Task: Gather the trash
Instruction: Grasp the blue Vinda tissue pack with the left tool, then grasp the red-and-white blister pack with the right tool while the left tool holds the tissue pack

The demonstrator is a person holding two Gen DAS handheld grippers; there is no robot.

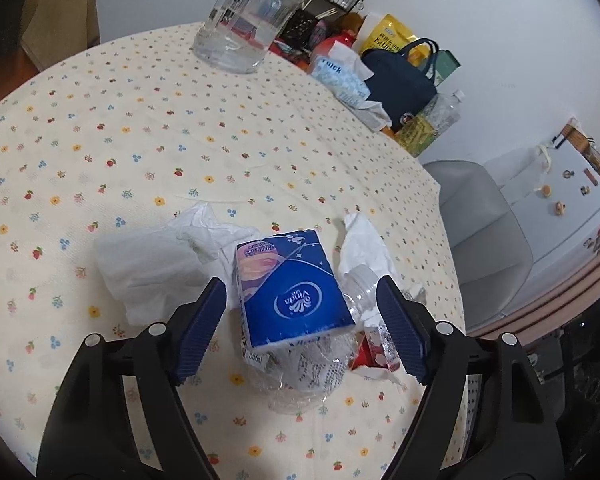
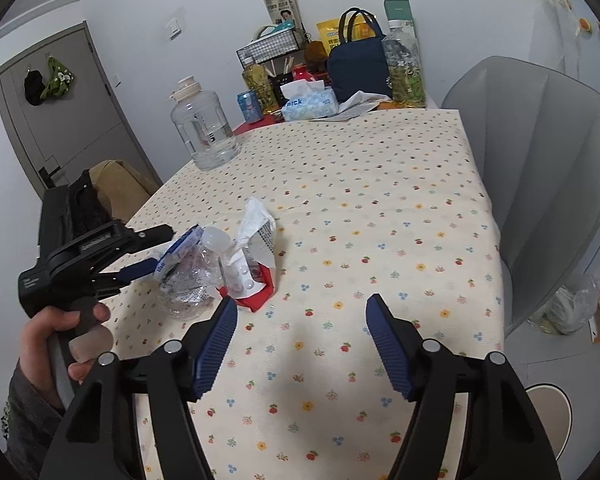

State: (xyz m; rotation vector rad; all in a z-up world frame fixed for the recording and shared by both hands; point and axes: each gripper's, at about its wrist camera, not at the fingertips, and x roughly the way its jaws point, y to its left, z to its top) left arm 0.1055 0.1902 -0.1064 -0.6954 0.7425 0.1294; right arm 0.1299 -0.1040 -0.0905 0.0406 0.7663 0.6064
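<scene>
Left gripper (image 1: 302, 326) gapes around the tissue pack (image 1: 290, 290), untouched; tissues (image 1: 148, 264) show only here. Right gripper (image 2: 302, 346) gapes over bare tablecloth (image 2: 380, 208), trash to its left.

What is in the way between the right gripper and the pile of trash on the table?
Nothing visible. Only bare flowered tablecloth lies between the open right gripper and the trash pile, which sits ahead and to its left. The left gripper reaches the pile from the far side.

Blue tissue pack (image 1: 296, 292) between open tool (image 1: 302, 330) pads

light: even, soft indoor; shadows: faint; focus: sharp; edges: strong fisheye bending, dark corners
</scene>
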